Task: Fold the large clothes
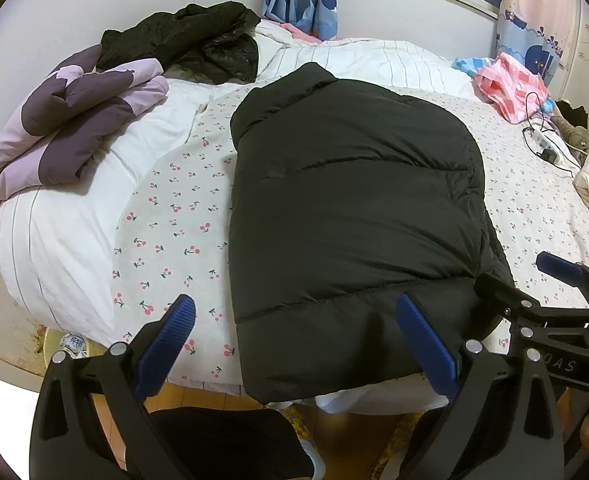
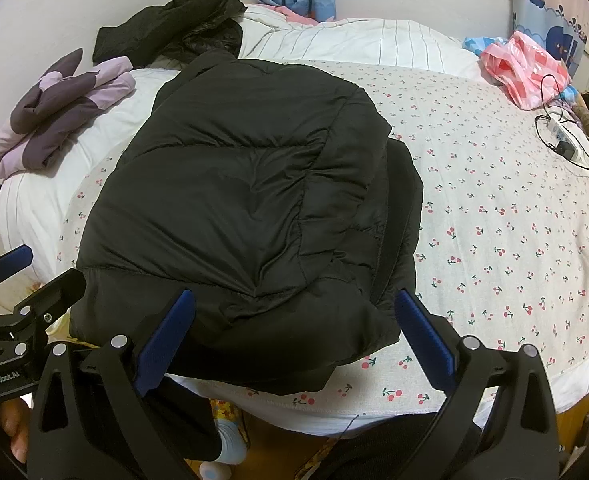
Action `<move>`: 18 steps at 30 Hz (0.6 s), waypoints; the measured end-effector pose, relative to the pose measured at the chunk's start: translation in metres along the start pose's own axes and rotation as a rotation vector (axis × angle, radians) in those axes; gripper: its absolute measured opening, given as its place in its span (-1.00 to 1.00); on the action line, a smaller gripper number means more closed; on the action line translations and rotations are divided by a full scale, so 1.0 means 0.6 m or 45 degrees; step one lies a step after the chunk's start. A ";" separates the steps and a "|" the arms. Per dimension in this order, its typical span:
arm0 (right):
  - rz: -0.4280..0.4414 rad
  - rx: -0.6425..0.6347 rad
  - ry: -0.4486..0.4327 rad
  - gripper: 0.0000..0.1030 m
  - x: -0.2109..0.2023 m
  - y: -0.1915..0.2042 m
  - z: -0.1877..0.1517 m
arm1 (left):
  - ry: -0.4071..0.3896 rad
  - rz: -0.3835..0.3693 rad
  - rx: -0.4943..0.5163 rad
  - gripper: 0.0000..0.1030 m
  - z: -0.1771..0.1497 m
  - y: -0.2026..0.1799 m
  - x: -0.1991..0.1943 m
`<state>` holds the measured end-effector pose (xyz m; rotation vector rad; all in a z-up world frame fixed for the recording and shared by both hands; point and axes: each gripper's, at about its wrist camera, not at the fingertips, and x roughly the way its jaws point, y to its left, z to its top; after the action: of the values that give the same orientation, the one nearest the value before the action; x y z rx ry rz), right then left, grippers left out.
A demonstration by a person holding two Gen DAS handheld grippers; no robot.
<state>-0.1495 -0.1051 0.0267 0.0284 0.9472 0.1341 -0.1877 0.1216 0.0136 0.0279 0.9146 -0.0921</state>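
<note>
Grippers left (image 1: 294, 344) & right (image 2: 294, 340) wide open, empty, level over jacket (image 1: 350, 200) hem.

Both my wrist views look forward and down from the bed's (image 1: 166, 216) near edge, close above the folded black puffer jacket (image 1: 350, 200); my left camera sits further left. Both share jacket, bed and curtained far wall.

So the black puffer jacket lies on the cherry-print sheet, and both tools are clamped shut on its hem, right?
Not quite: both tools are open, fingers spread, holding nothing. The left tool and right tool hover by the near hem of the black puffer jacket, which does lie on the cherry-print sheet; each wrist view shows it.
</note>
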 end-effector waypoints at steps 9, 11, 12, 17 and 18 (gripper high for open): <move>0.001 -0.003 0.000 0.87 0.001 0.000 -0.001 | 0.004 -0.025 -0.011 0.87 -0.002 -0.001 -0.001; 0.001 -0.002 0.000 0.87 0.000 0.000 -0.001 | 0.005 -0.032 -0.012 0.87 -0.002 -0.001 -0.001; 0.001 -0.002 0.000 0.87 0.000 0.000 -0.001 | 0.006 -0.033 -0.012 0.87 -0.001 0.000 -0.001; 0.001 -0.003 -0.001 0.87 0.000 0.000 0.000 | 0.013 -0.051 -0.022 0.87 -0.001 0.002 0.000; 0.001 -0.003 -0.001 0.87 0.000 -0.001 0.000 | 0.013 -0.045 -0.022 0.87 -0.001 0.003 0.000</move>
<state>-0.1495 -0.1054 0.0266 0.0265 0.9466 0.1360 -0.1878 0.1231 0.0131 -0.0039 0.9259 -0.1173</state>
